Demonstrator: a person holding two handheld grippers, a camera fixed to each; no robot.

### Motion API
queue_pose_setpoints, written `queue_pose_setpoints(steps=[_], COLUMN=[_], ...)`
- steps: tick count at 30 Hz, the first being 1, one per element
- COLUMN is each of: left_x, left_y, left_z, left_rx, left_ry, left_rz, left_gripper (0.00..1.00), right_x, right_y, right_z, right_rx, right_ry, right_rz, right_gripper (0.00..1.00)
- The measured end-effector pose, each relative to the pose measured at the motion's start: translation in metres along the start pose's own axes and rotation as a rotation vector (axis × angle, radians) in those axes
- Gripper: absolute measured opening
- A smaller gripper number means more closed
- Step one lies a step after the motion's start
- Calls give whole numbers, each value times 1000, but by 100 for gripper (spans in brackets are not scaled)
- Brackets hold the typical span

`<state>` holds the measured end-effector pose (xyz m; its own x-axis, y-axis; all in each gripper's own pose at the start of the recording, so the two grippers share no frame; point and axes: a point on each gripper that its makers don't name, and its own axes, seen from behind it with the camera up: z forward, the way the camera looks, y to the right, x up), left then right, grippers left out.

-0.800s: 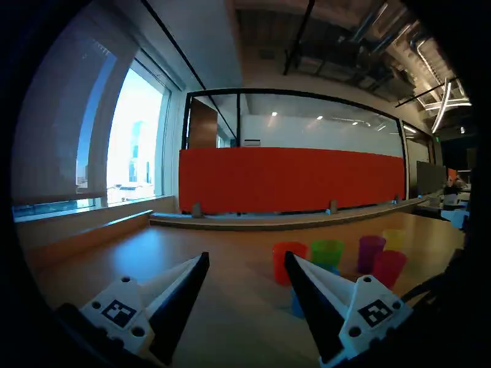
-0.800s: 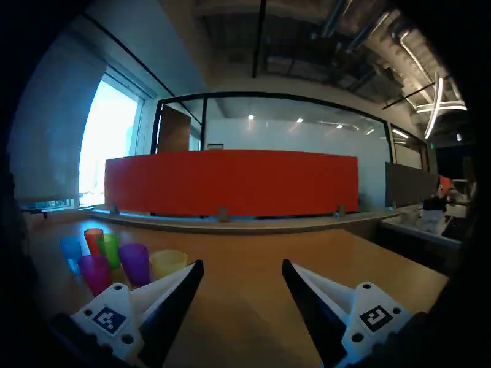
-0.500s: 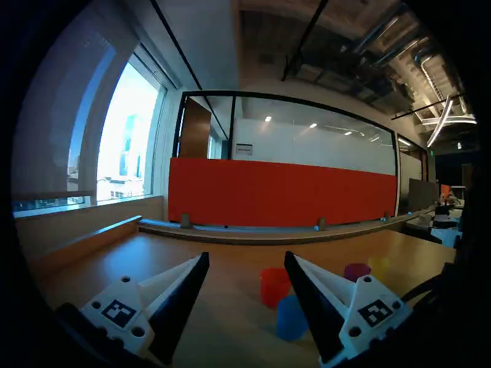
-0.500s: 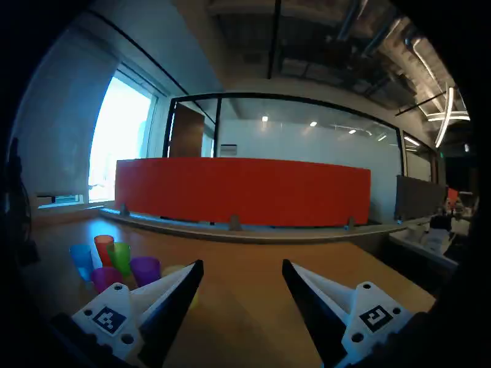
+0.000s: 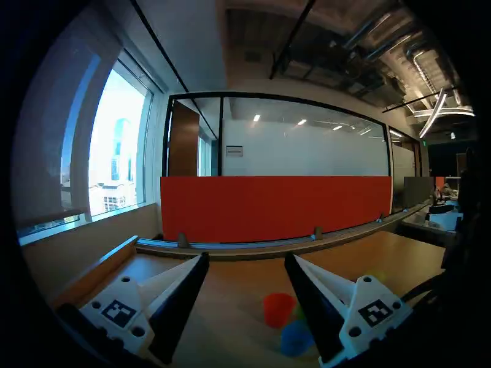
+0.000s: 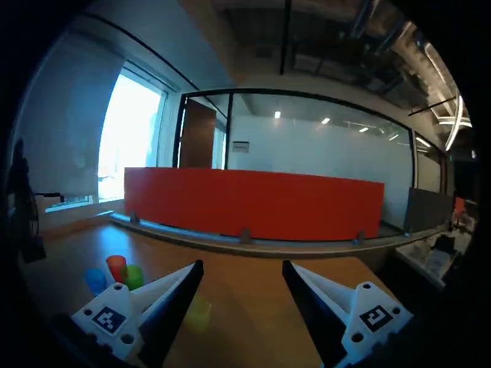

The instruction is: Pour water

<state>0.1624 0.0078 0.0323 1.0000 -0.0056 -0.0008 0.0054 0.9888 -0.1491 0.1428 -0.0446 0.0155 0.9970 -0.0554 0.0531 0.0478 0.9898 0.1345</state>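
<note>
Small plastic cups stand in a cluster on a wooden table (image 5: 239, 294). In the left gripper view a red cup (image 5: 278, 308) and a blue cup (image 5: 296, 337) sit low between the fingers, partly behind the right finger. My left gripper (image 5: 245, 260) is open, above and short of them, holding nothing. In the right gripper view a blue cup (image 6: 96, 279), a red cup (image 6: 116, 267), a green cup (image 6: 133, 276) and a yellow cup (image 6: 198, 313) lie at the lower left, partly hidden by the left finger. My right gripper (image 6: 242, 265) is open and empty.
A long red partition (image 5: 273, 205) (image 6: 251, 202) runs along the table's far edge, with a glass wall behind it. Bright windows (image 5: 113, 162) are on the left. Another desk with items (image 6: 439, 257) lies to the right.
Both cameras have risen and tilted up, so the cups slid lower in both views. Several cups have dropped behind the fingers. Both grippers stayed open.
</note>
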Motion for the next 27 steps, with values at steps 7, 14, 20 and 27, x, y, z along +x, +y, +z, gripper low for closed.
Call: queue_pose_setpoints(steps=[7,14,20,27], left_x=[34,43,42,40], left_y=[0,6,8,20], left_z=[5,6,10,9], left_rx=[-18,-51,-71,-145], left_ry=[15,12,5,-4], left_rz=[18,31,46,33], left_gripper=[91,91,91,91], right_x=[36,44,40,44], right_y=[-4,-8,-12,-28], right_z=[5,8,12,15], right_rx=[28,45,73,170], right_ry=[9,14,4,2], right_rz=[14,0,13,6], right_gripper=[99,99,99,99])
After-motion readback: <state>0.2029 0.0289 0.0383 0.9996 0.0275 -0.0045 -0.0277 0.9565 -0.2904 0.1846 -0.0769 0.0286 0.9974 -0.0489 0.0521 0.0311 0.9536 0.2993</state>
